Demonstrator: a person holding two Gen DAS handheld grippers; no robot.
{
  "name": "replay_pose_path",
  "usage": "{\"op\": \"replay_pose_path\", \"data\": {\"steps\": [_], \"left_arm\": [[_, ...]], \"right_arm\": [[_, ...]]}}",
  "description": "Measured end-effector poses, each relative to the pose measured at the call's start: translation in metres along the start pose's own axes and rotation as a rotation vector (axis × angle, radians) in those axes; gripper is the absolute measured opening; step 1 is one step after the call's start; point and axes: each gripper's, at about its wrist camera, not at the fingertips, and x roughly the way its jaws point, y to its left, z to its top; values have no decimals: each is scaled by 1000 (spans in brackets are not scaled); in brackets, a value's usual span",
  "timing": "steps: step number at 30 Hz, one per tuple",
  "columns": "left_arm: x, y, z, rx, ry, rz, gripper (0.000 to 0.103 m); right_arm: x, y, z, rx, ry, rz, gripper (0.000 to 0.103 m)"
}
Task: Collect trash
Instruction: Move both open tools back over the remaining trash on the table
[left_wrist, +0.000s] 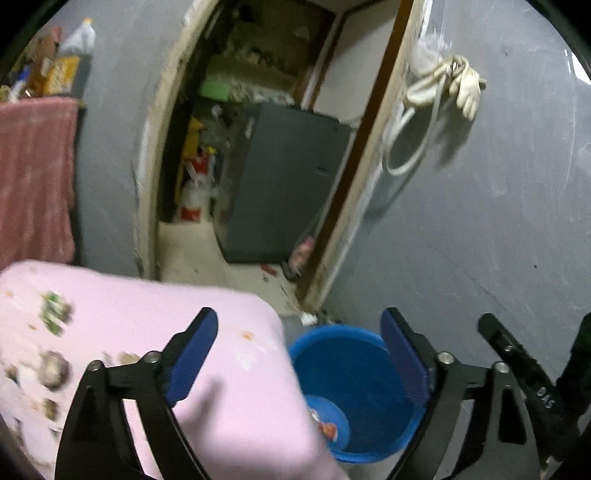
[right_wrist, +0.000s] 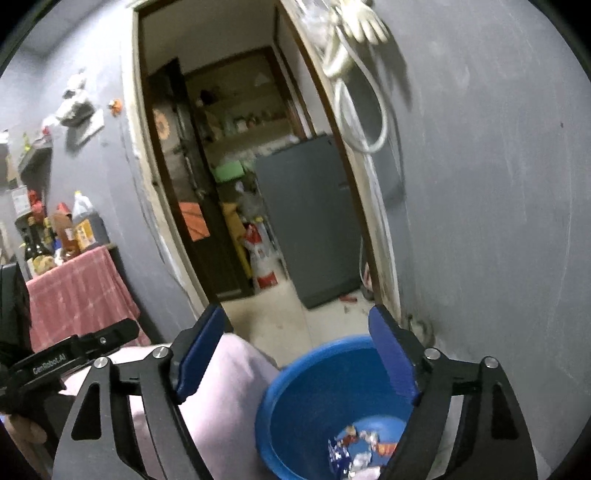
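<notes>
A blue bucket (left_wrist: 362, 387) stands on the floor beside the corner of a table under a pink cloth (left_wrist: 147, 325). Crumpled wrappers (right_wrist: 365, 448) lie at its bottom; in the left wrist view one wrapper (left_wrist: 327, 428) shows there. My left gripper (left_wrist: 301, 354) hangs open above the cloth's corner and the bucket's rim, nothing between its blue pads. My right gripper (right_wrist: 299, 352) is open above the bucket (right_wrist: 332, 402) too, empty. Several scraps (left_wrist: 55, 314) lie on the cloth at the left.
A grey wall (right_wrist: 498, 221) rises right behind the bucket, with a hose and gloves (left_wrist: 458, 85) hanging on it. An open doorway (right_wrist: 236, 184) leads to a room with a grey fridge (right_wrist: 310, 221). A side table with a red cloth (right_wrist: 77, 291) carries bottles.
</notes>
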Motion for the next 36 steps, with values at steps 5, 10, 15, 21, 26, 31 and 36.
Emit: {"op": "replay_pose_path", "data": {"steps": [5,10,15,21,26,31,36], "left_arm": [[-37,14,6,51,-101,81,98],[-62,34,6,62,-151,135,100],[-86,58,2,56,-183,186,100],[-114,85,0,61,-208,258,100],[-130,111,-4,30,-210,302,100],[-137,129,-13,20,-195,336,100],[-137,147,-27,-4,-173,376,100]], "right_arm": [[-9,29,6,-69,-59,15,101],[-11,60,7,-123,-77,68,103],[-10,95,5,-187,-90,128,103],[-12,126,-1,-221,-105,215,103],[-10,148,-9,-258,-100,259,103],[-2,165,-22,-283,-56,299,103],[11,180,-36,-314,1,319,103]]}}
